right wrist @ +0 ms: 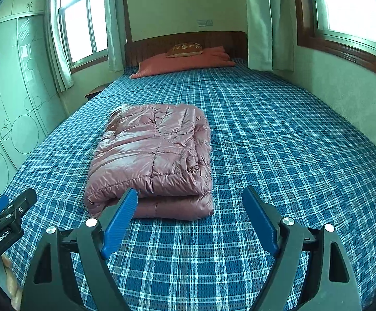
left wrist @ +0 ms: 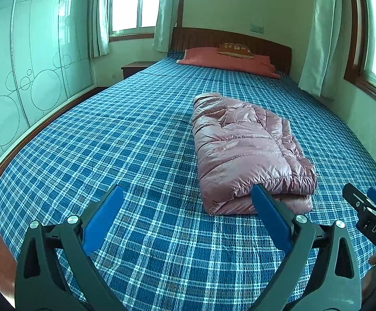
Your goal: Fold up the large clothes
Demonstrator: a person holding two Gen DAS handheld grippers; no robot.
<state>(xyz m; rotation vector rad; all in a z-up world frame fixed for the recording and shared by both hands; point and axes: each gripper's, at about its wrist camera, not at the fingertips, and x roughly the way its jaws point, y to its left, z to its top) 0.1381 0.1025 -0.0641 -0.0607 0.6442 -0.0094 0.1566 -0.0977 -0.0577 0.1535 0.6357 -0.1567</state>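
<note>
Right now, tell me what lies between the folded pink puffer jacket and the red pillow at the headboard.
Nothing: only bare blue plaid bedsheet separates the pink puffer jacket from the red pillow, clearest in the right wrist view.

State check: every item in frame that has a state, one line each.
Pink quilted puffer jacket: folded into a layered bundle, lying on the bed, untouched.
Left hand-held gripper: open, empty.
Right hand-held gripper: open, empty.
Blue plaid bedsheet: spread flat.
Pale curtains: drawn aside.
Frosted wardrobe doors: shut.
</note>
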